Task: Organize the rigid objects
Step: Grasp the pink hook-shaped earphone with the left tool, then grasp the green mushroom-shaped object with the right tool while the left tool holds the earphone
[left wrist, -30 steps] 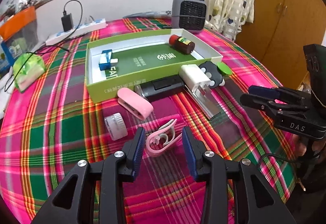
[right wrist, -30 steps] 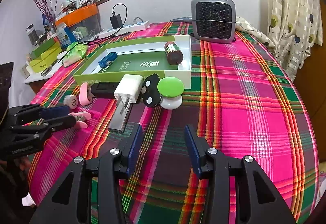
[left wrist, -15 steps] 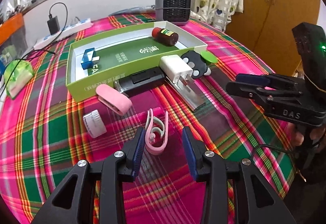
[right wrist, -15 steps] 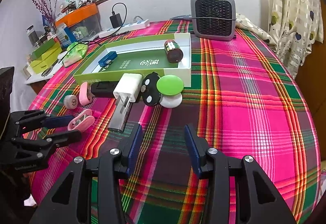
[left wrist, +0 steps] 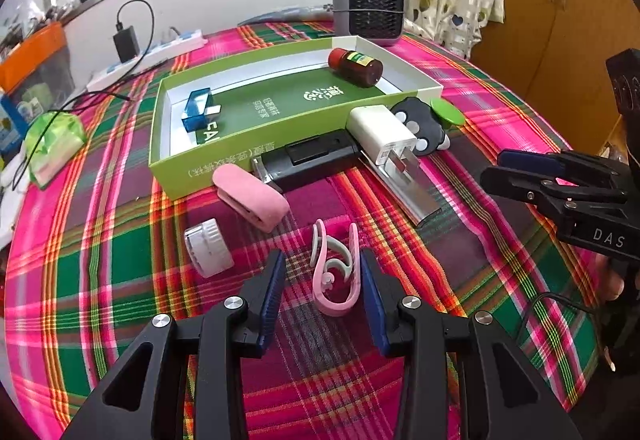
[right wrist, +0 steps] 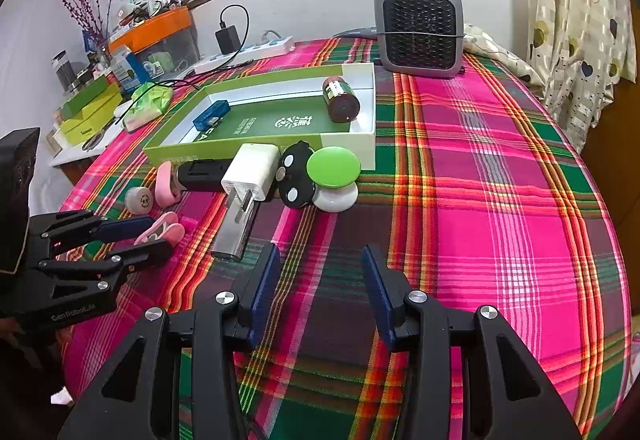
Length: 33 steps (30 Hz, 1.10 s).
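A pink clip [left wrist: 334,272] lies on the plaid cloth between the open jaws of my left gripper [left wrist: 322,290], nearer the right finger; it also shows in the right wrist view [right wrist: 162,232]. The green box [left wrist: 240,156] holds a blue block [left wrist: 197,109] and a brown bottle [left wrist: 355,67]. In front of the box lie a pink case [left wrist: 250,196], a white cap [left wrist: 208,248], a black case [left wrist: 312,160], a white charger [left wrist: 382,138] on a silver bar [left wrist: 412,188], a black remote [left wrist: 420,124] and a green disc [left wrist: 447,112]. My right gripper [right wrist: 320,280] is open and empty over bare cloth.
A grey heater [right wrist: 420,32] stands behind the box. A power strip [left wrist: 148,56] with cable and a green packet [left wrist: 52,144] lie at the far left. Shelf clutter [right wrist: 120,52] is beyond the table's left edge. A curtain [right wrist: 576,12] hangs at the right.
My left gripper has moved forward and lower, so the pink clip now sits between its fingers. The right gripper has stayed still.
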{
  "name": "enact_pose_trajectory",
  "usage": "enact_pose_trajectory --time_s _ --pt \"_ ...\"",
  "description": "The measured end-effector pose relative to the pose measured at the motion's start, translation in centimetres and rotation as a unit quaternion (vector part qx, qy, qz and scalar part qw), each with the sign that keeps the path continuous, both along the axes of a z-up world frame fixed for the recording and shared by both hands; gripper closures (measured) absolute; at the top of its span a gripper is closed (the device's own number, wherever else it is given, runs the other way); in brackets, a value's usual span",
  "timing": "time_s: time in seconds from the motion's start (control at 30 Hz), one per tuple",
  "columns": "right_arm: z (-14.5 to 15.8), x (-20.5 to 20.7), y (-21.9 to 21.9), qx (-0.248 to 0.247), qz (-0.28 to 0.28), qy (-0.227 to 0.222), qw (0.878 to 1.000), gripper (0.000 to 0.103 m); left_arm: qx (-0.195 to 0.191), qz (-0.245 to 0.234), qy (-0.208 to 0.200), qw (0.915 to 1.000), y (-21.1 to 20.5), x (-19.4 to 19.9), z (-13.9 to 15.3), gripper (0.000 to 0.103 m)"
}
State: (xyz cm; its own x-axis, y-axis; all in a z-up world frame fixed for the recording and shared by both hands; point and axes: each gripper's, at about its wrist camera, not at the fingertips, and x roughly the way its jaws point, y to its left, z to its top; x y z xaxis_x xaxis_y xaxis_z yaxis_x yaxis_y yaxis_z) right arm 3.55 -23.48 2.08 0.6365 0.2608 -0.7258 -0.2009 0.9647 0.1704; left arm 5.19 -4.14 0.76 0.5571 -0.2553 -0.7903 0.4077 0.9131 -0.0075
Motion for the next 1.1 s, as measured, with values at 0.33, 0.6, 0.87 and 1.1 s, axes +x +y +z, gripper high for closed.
enact_pose_trajectory --time_s 0.33,0.6,0.87,1.1 --pt "-0.2 0.6 -0.1 -0.004 -0.002 0.007 1.000 0.059 -0.008 0.004 0.000 1.0000 -0.1 0.1 0.0 0.078" --pt "-0.3 0.8 -0.1 -0.006 -0.002 0.012 1.000 0.059 -0.010 0.013 -0.002 0.9999 0.2 0.1 0.1 0.081" --pt "-0.1 1.6 -0.2 -0.012 -0.007 0.008 1.000 0.059 -0.013 0.028 -0.005 0.9995 0.8 0.3 0.2 0.081" --pt "0.5 3.0 -0.6 0.006 -0.019 -0.005 1.000 0.059 -0.016 0.032 -0.002 0.9993 0.9 0.5 0.1 0.081"
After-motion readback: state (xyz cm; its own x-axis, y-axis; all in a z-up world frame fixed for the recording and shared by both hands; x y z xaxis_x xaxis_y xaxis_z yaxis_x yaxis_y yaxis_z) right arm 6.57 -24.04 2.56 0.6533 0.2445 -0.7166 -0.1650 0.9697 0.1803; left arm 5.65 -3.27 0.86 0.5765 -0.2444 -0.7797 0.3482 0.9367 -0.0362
